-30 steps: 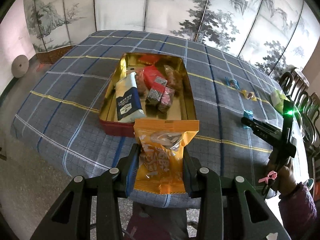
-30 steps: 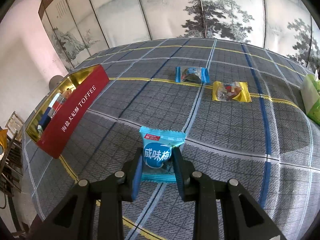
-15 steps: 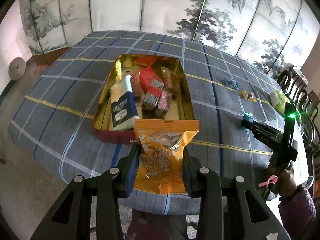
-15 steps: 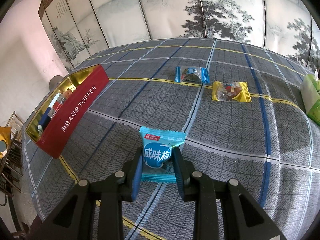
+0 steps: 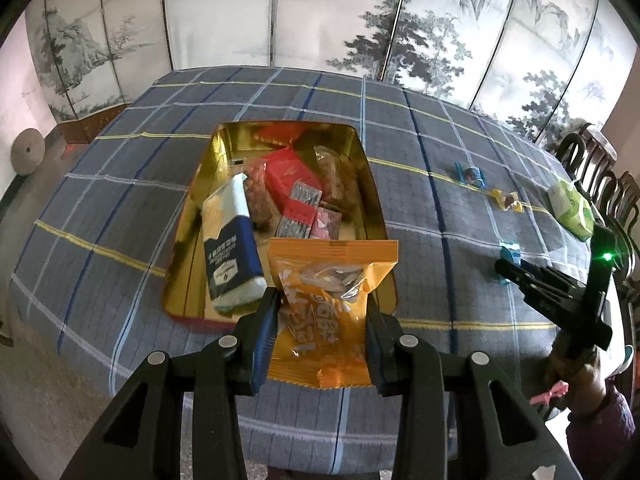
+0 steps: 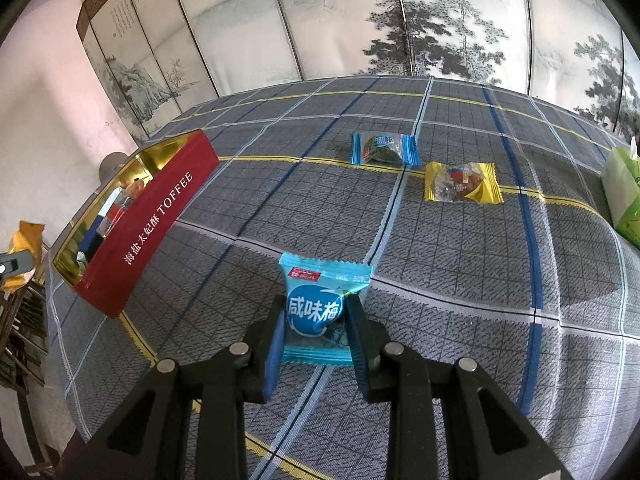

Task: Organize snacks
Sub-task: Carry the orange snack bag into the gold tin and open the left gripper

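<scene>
My left gripper (image 5: 322, 312) is shut on an orange snack bag (image 5: 326, 308) and holds it in the air over the near end of the red and gold toffee tin (image 5: 376, 208). The tin holds several snacks, among them a blue and white pack (image 5: 230, 240) and a red pack (image 5: 290, 178). My right gripper (image 6: 314, 316) is shut on a light blue plum candy packet (image 6: 320, 308) low over the tablecloth. The tin also shows at the left in the right wrist view (image 6: 152, 220). My right gripper shows in the left wrist view (image 5: 508, 270).
A blue candy (image 6: 384, 150) and a yellow candy (image 6: 462, 182) lie on the checked cloth beyond my right gripper. A green tissue pack (image 6: 624, 196) stands at the right edge. Chairs (image 5: 600, 184) line the table's far right side. A painted folding screen (image 5: 320, 20) stands behind the table.
My left gripper has moved forward and up with the orange bag, from before the tin's near wall to over its near end. The right gripper has not moved.
</scene>
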The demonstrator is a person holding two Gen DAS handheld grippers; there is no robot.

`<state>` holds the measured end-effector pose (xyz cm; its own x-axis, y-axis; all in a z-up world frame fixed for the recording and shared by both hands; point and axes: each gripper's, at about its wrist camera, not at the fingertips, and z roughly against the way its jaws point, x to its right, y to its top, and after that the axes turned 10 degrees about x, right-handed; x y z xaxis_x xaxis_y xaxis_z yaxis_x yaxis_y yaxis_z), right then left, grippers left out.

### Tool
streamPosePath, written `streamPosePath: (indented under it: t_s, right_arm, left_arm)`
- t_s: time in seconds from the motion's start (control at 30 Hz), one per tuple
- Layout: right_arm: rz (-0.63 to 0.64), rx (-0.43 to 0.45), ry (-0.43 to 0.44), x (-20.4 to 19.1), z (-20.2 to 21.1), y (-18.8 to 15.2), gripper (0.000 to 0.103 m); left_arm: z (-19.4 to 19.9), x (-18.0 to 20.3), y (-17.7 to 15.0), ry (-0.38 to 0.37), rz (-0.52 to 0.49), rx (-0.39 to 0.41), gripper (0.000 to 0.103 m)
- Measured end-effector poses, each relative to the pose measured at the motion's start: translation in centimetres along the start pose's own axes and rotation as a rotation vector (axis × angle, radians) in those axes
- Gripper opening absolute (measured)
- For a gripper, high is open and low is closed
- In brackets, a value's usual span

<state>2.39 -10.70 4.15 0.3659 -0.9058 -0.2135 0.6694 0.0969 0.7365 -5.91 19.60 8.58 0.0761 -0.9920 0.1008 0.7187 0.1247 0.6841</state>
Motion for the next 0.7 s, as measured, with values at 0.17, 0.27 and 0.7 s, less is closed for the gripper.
streamPosePath:
  t_s: [0.17, 0.27, 0.7]
  right_arm:
    - [-0.001, 0.000, 0.000, 0.0, 0.0, 0.0, 0.029]
    - [0.000, 0.000, 0.000, 0.1, 0.0, 0.0, 0.029]
    - [-0.003, 0.000, 0.003, 0.1, 0.0, 0.0, 0.029]
  left_arm:
    - [-1.6, 0.4, 0.7, 0.006, -0.029, 0.008, 0.035]
    - [-2.7, 0.7, 1.1, 0.008, -0.049, 0.006, 0.035]
    - [-6.0, 1.7, 1.2, -0.007, -0.088, -0.036, 0.037]
